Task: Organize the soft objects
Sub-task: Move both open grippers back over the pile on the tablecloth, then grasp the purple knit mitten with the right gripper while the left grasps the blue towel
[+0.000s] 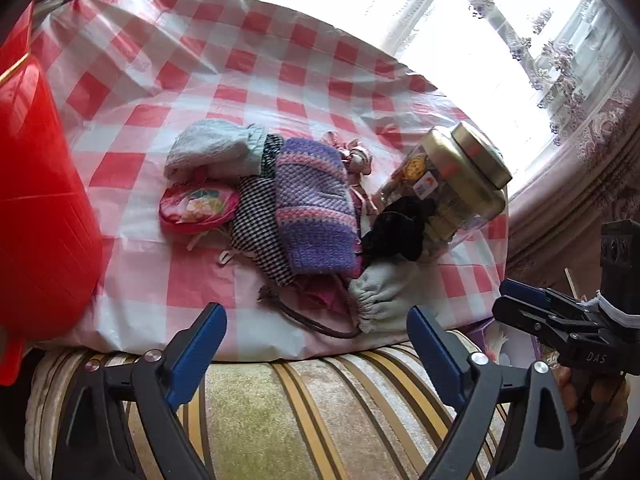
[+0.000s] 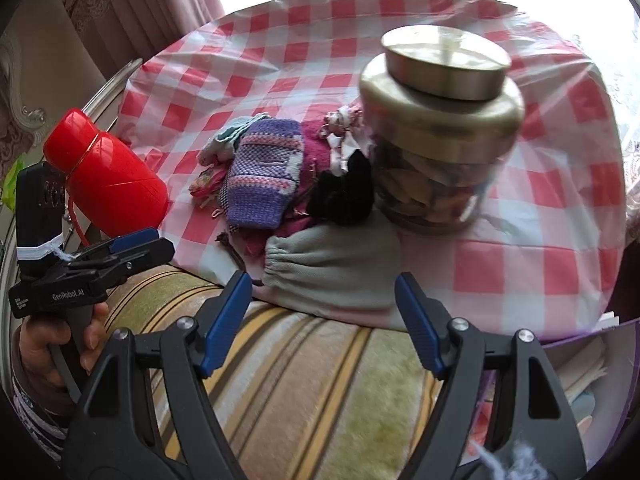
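Above the sofa edge (image 2: 304, 364), fingers (image 2: 228, 320) apart (tilted down)

Soft stuff piled mid-table on the cloth (image 1: 248, 92): knit pouch (image 1: 316, 208) on top, zip purse (image 1: 196, 208) to its left. Jar (image 1: 452, 184) stands right of pile, touching it; big container (image 1: 36, 200) far left. Glove (image 2: 336, 268) lies at near table edge, in front of jar.

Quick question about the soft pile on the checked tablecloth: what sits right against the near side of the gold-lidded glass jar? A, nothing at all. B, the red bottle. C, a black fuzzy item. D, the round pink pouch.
C: the black fuzzy item rests against the glass jar, while the red bottle and the pink pouch sit on the pile's far side.
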Tool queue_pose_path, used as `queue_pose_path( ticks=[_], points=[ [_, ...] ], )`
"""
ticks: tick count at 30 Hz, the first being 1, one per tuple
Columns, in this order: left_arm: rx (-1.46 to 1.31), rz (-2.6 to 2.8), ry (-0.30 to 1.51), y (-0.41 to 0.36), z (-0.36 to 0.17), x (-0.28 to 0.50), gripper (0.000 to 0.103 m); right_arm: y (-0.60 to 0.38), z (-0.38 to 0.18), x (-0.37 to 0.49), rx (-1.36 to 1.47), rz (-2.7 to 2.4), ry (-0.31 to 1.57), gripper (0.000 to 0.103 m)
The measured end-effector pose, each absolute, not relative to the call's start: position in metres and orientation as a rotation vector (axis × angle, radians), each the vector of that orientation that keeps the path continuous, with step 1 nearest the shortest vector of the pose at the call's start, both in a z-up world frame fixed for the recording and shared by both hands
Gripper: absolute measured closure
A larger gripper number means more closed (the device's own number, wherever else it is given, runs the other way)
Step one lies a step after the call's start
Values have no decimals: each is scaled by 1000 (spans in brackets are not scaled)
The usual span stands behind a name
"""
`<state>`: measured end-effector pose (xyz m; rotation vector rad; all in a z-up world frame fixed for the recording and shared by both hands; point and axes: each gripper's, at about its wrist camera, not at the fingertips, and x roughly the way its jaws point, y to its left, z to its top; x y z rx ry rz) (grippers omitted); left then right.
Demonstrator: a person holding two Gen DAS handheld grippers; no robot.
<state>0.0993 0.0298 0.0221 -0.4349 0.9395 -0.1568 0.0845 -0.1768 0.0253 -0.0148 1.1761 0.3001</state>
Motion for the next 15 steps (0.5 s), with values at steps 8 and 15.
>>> queue_pose_path(
  ticks=[8, 15],
  points=[
    [-444, -104, 945, 38, 19, 99, 15, -134, 5, 113, -45, 362, 1208, 26],
    [-465, -41, 902, 48, 23, 96, 22, -95, -19, 145, -84, 395, 1224, 26]
  ],
)
